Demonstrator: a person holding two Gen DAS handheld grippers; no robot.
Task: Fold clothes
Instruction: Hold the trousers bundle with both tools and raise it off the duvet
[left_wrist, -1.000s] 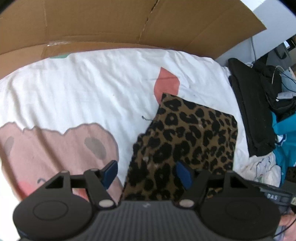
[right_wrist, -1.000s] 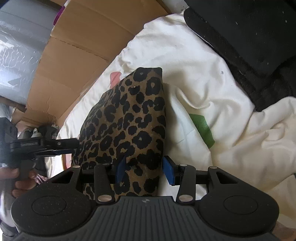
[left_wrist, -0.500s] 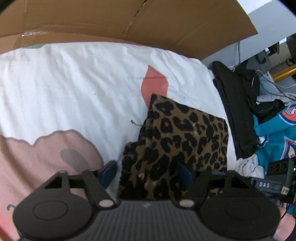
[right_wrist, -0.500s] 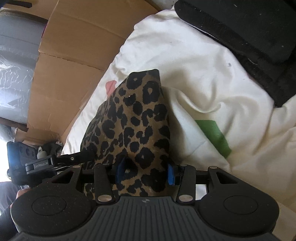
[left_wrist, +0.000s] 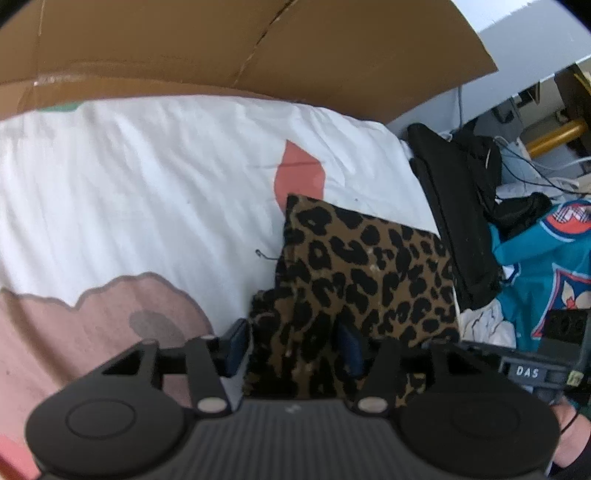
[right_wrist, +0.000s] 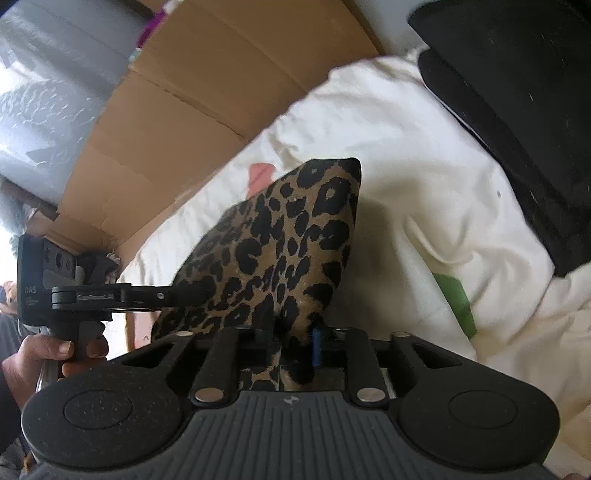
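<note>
My right gripper (right_wrist: 293, 343) has just been closing, and in its own view the blue pads now pinch a bunched ridge of the leopard-print cloth (right_wrist: 280, 251) where a second ago they stood well apart with the fabric merely between them. The near edge of the cloth is gathered up into that pinch, so the fabric rises toward the camera in a tent shape (a second ago it looked flatter and sat lower in the picture).

My left gripper (left_wrist: 291, 347) narrowed earlier in the second and has since held its width. Its jaws straddle the left near corner of the leopard-print cloth (left_wrist: 369, 273), the left pad just beside the cloth's edge and the right pad partly sunk behind a fold. I cannot tell whether the pads actually press on the fabric. Compared with a second ago, this gripper sits lower and closer over the cloth, and the corner that lay loose ahead of the fingers now fills the gap between them.

The cloth lies folded on the white bed sheet (left_wrist: 147, 177), near a red patch in the print and just beside a black garment (left_wrist: 458, 236) at the bed's right side. A brown cardboard sheet (left_wrist: 258, 44) stands behind the bed. From the right view I see the left hand (right_wrist: 48, 354) gripping its handle.
</note>
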